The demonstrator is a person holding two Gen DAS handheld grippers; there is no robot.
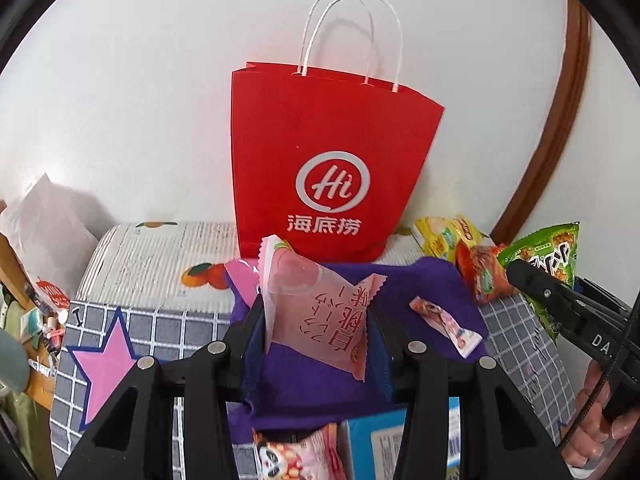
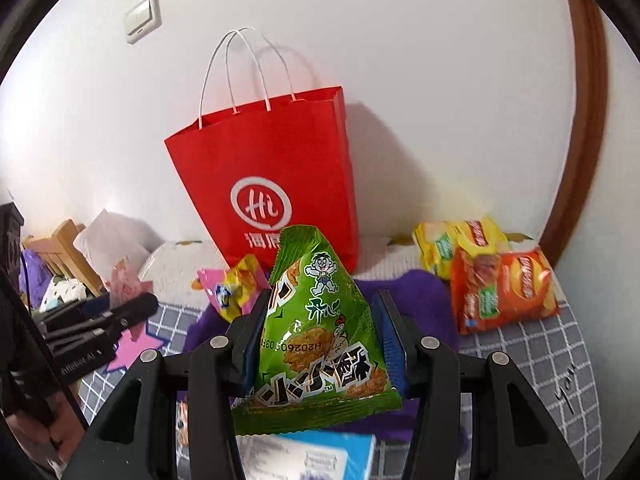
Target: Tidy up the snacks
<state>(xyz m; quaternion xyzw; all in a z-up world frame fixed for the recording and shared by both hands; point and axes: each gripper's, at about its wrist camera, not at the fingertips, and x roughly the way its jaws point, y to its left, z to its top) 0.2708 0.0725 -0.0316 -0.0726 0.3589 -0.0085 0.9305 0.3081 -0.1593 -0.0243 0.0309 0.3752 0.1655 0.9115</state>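
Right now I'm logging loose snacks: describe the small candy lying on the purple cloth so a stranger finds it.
Start at the red paper bag standing against the wall. On the purple cloth before it lies a small candy, right of the left gripper's pink packet. It alone is slim, with a white crimped end.

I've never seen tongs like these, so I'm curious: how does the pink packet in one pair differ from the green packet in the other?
The pink packet, in the left tongs, is pale, flat and pillow-shaped; the green packet, in the right tongs, is bright and puffed, tapering to a sealed top. The pink one carries red lettering only; the green one shows a cartoon boy and bold black characters. Both are sealed snacks pinched between blue pads, facing the red bag.
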